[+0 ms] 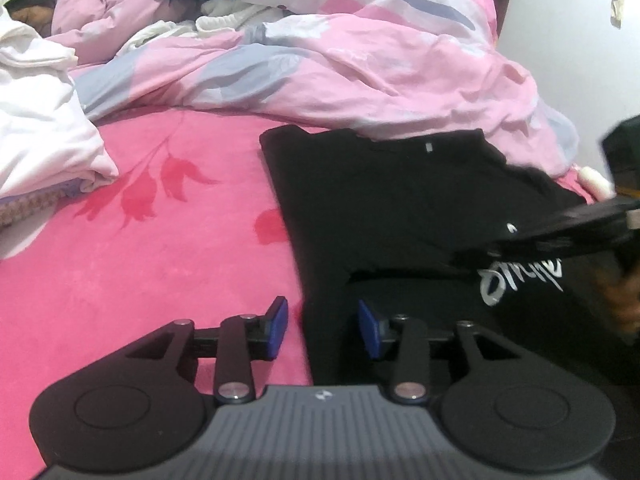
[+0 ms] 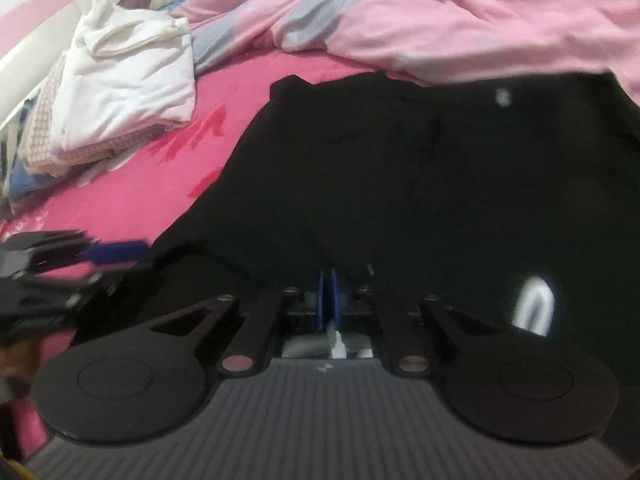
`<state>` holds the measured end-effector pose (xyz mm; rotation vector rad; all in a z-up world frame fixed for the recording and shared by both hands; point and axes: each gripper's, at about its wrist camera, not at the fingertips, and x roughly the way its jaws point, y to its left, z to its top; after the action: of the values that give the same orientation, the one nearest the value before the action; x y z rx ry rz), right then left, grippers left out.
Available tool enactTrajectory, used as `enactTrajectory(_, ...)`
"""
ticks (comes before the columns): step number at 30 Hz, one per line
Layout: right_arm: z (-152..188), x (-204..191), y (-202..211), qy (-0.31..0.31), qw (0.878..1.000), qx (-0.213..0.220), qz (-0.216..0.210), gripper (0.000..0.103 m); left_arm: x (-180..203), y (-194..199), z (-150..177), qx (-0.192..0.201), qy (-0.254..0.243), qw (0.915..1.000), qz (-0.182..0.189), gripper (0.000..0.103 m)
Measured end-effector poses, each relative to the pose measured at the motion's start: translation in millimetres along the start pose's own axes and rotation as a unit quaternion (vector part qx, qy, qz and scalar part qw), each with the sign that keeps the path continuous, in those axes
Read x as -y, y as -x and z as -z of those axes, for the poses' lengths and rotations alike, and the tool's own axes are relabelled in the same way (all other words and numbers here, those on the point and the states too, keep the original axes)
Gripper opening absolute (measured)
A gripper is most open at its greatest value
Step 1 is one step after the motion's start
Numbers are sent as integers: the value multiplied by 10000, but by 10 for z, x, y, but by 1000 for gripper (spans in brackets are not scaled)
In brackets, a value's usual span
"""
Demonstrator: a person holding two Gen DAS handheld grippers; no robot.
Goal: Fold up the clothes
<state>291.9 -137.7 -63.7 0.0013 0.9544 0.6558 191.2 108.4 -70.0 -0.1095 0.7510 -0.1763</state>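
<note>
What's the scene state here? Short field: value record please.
surface: pink bed sheet
garment: black t-shirt, partly folded, white print showing
left gripper: jaws open, at the shirt's left edge
right gripper: jaws shut; black fabric around them, grasp unclear
side pile: white folded clothes, apart from the shirt
behind: pink duvet, rumpled, at the collar end

Pink floral bedsheet (image 1: 120,260), rumpled pink-grey duvet (image 1: 360,60), white wall (image 1: 560,40) behind.

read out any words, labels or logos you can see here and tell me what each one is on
White script print on the black T-shirt: partly covered by the right tongs, upside down, unreadable.
Small neck tag: too small.
Small white emblem on each tong body: a logo, no letters.
</note>
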Motion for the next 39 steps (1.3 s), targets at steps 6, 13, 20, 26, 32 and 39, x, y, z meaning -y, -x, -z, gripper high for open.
enactTrajectory(6, -363, -342, 103, 337, 9993, 114, -60, 7, -246, -32, -8, 299, 783, 9949, 565, 55)
enactTrajectory(13, -1024, -498, -442, 207, 9990, 346, -179, 7, -352, -180, 17, 398, 1167, 9914, 431, 54)
enactTrajectory(20, -1398, -385, -1097, -237, 9992, 211, -249, 7, -334, -178, 84, 529, 1084, 9918, 413, 54)
enactTrajectory(26, -1668, 80, -1307, -1386, 9880, 684, -42, 7, -332, -170, 120, 600, 1055, 9917, 424, 54)
enactTrajectory(32, -1559, -211, -1128, -815, 9922, 417, -851, 7, -353, -168, 126, 610, 1099, 9910, 469, 54)
enactTrajectory(39, -952, -195, 325, -1123, 9847, 765, -1093, 10, -508, -116, 142, 713, 1545, 9822, 794, 57)
